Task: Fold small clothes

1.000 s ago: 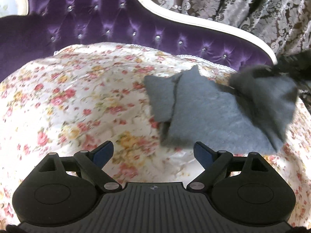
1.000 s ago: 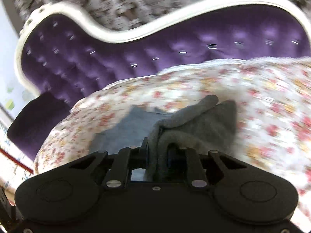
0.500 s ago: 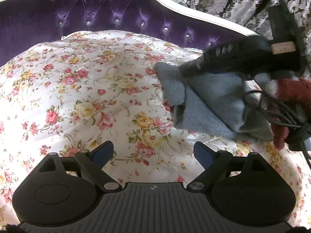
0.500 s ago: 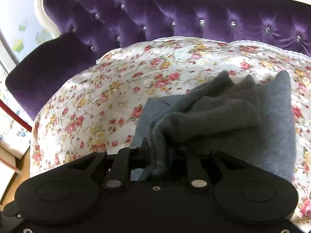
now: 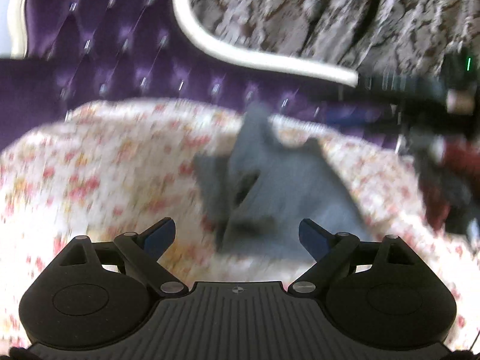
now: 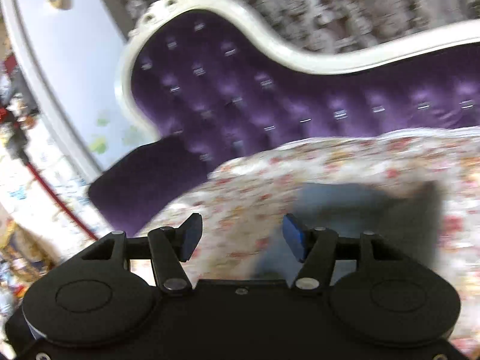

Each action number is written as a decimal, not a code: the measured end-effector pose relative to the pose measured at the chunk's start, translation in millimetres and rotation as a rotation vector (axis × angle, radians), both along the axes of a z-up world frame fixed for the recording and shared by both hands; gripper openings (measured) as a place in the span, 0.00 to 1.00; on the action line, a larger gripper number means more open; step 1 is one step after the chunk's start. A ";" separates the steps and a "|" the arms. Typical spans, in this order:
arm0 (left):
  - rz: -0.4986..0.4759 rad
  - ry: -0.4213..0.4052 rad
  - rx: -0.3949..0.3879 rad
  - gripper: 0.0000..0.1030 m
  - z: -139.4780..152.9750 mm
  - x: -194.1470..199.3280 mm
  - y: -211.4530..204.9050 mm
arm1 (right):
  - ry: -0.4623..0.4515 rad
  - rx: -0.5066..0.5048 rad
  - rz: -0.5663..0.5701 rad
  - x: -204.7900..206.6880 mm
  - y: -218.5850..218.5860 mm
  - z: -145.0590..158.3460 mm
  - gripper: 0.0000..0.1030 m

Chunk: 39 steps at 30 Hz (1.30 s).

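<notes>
A small grey garment (image 5: 285, 192) lies folded over on the floral sheet (image 5: 105, 165), blurred by motion. My left gripper (image 5: 237, 235) is open and empty, just short of the garment's near edge. My right gripper (image 6: 240, 235) is open and empty, and the garment (image 6: 360, 210) lies ahead and to its right. The right gripper (image 5: 420, 99) also shows in the left wrist view at the far right, above the sheet.
A purple tufted headboard (image 6: 270, 96) with a white frame (image 5: 240, 57) rises behind the sheet. Patterned curtains (image 5: 330, 9) hang behind it. A dark red sleeve (image 5: 459, 156) and cables show at the far right. A cluttered area (image 6: 24, 210) lies left of the bed.
My right gripper has opened, let go of the grey garment and pulled back. The garment now lies folded over on the sheet. Both cameras are moving, so the views blur.
</notes>
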<state>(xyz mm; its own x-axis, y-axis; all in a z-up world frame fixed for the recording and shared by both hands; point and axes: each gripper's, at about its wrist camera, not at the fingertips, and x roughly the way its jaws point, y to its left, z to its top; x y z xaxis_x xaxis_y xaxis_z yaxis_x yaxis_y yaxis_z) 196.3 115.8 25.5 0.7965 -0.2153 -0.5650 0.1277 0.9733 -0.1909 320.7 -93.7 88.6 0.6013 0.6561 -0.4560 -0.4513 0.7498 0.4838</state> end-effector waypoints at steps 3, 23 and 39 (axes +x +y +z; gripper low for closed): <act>0.014 -0.053 0.010 0.88 11.5 16.3 -16.4 | 0.023 -0.017 -0.069 -3.0 -23.7 -12.4 0.64; 0.113 0.168 0.072 0.89 -72.6 45.7 9.4 | -0.015 -0.457 0.025 -72.8 -16.2 -82.7 0.73; 0.131 0.141 0.048 0.89 -74.3 39.8 5.9 | -0.049 -0.338 0.074 28.8 50.7 -56.2 0.42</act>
